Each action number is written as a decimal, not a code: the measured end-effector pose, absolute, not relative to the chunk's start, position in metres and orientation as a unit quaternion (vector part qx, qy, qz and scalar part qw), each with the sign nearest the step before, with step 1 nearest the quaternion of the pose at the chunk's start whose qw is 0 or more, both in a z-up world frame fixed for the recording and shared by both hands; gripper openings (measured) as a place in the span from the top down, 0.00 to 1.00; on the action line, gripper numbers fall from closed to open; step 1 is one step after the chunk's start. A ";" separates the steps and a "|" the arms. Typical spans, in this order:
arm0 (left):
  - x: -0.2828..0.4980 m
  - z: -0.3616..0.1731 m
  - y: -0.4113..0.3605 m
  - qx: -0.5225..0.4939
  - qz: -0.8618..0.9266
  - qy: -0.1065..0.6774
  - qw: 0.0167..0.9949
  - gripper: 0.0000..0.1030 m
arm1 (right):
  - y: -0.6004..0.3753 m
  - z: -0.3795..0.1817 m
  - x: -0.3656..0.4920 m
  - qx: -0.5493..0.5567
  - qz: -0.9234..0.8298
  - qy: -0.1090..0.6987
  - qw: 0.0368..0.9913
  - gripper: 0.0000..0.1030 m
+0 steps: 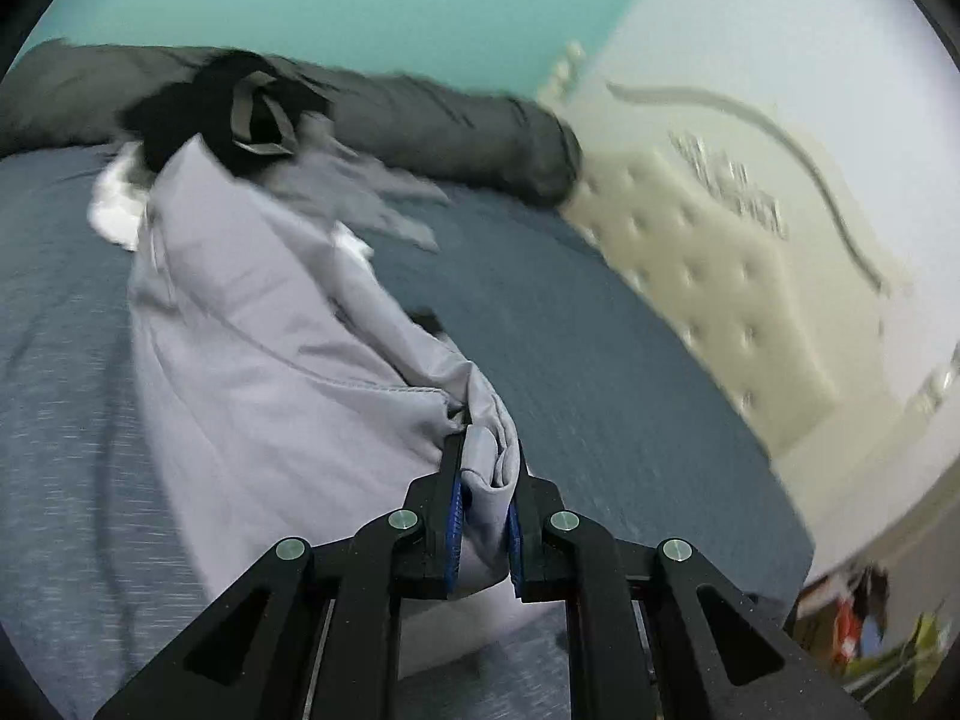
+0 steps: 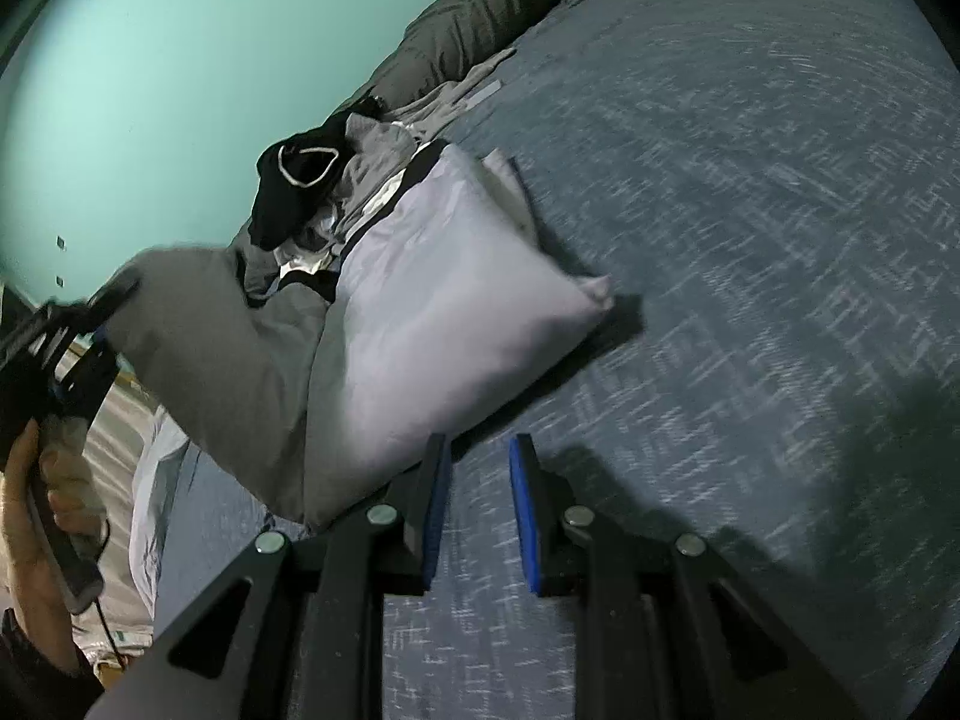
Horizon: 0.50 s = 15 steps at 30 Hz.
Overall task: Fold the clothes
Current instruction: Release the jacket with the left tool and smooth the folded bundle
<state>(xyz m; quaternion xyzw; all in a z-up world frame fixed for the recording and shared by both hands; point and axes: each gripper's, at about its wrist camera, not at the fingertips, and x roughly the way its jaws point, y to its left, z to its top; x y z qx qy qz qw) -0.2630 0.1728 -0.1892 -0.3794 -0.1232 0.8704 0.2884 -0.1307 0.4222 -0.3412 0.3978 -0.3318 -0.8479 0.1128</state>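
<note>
Our left claw (image 1: 485,480) is clenched on a bunched corner of the lavender garment (image 1: 252,324). Right claw (image 2: 477,504) released, nothing between its pads. Garment's long axis runs from claw across the bed (image 1: 600,360) toward the clothes pile (image 1: 240,114). We read no labels.

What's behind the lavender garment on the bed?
Behind the lavender garment lies a pile: a black garment, grey clothes, something white. Its lower layers are covered.
</note>
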 end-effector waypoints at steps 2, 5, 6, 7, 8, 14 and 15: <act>-0.268 -0.208 0.209 -0.402 0.861 -0.091 0.297 0.87 | 0.428 -0.343 -0.130 0.398 -0.846 -0.339 0.108 0.81; -0.267 -0.234 0.256 -0.429 0.847 -0.028 0.311 0.83 | 0.434 -0.344 -0.130 0.396 -0.843 -0.348 0.104 0.81; -0.265 -0.241 0.268 -0.435 0.843 -0.007 0.317 0.81 | 0.434 -0.344 -0.130 0.396 -0.843 -0.348 0.105 0.81; -0.261 -0.243 0.277 -0.437 0.839 0.011 0.323 0.78 | 0.433 -0.344 -0.130 0.396 -0.843 -0.348 0.105 0.81; -0.257 -0.238 0.277 -0.432 0.839 0.012 0.329 0.75 | 0.433 -0.344 -0.131 0.396 -0.843 -0.348 0.106 0.81; -0.247 -0.212 0.230 -0.408 0.855 -0.024 0.319 0.45 | 0.430 -0.344 -0.133 0.395 -0.844 -0.347 0.108 0.81; -0.247 -0.209 0.217 -0.406 0.859 -0.033 0.311 0.45 | 0.430 -0.345 -0.133 0.395 -0.844 -0.347 0.108 0.81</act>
